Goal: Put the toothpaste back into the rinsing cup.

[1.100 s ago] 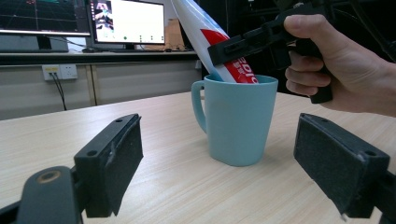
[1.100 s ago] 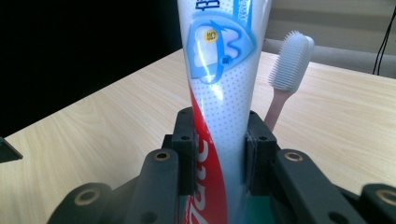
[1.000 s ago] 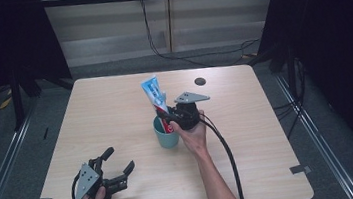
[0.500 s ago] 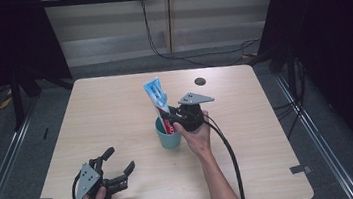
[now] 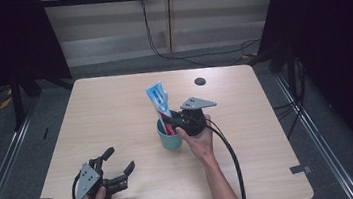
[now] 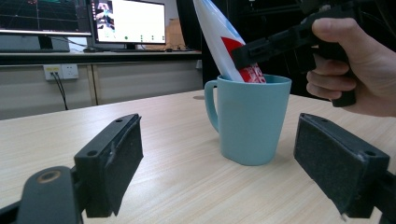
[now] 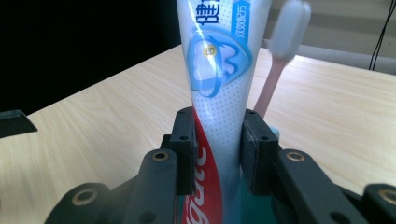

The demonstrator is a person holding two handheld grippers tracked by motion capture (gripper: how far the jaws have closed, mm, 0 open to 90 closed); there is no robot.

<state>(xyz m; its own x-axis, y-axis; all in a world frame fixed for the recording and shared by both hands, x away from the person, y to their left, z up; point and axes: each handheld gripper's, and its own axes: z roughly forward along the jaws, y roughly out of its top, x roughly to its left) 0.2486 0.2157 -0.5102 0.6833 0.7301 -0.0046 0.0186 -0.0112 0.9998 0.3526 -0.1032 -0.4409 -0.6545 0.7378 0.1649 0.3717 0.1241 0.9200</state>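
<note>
right gripper (image 5: 173,123) shifted slightly, one toothpaste tube (image 5: 158,100), one mug (image 5: 169,137)

toothpaste tube (image 5: 158,98) in mug (image 5: 169,138), toothbrush (image 7: 280,60) behind

Open left gripper (image 6: 233,172) jaws, teal mug (image 6: 250,119), toothpaste tube (image 6: 222,39) inside

Right gripper (image 5: 176,122) clamped tight at table centre, left gripper (image 5: 116,162) spread wide, resting low
</note>
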